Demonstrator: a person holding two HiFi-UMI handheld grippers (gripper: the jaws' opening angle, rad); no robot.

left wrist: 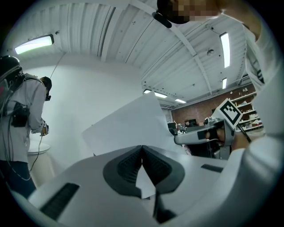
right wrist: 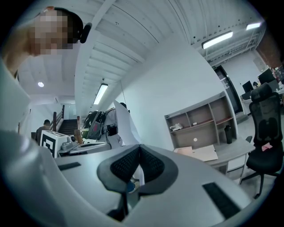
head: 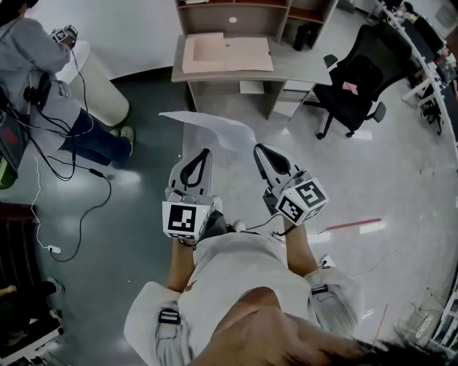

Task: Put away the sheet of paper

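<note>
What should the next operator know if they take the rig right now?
Both shut: left tongs and right tongs each pinch the near edge of the sheet of paper.
Sheet is in the air, short of the desk with flat cardboard on it.
Done: sheet picked up.
Left: put it away; where isn't evident.

Floor (head: pixel 147 136): bare stretch from the sheet of paper (head: pixel 215 127) to the desk front, free passage.
Tabletop (head: pixel 286 68): right part bare. Left and middle are taken by flat beige card sheets (head: pixel 225 53).
Shelf unit (head: pixel 236 18): stands along the tabletop's back edge and closes off the room behind.
Office chair (head: pixel 354 89): just right of the desk, blocks that side.
Left side: a person (head: pixel 43 71), a white round stand (head: pixel 100 89) and loose cables (head: pixel 79 207) on the floor.
</note>
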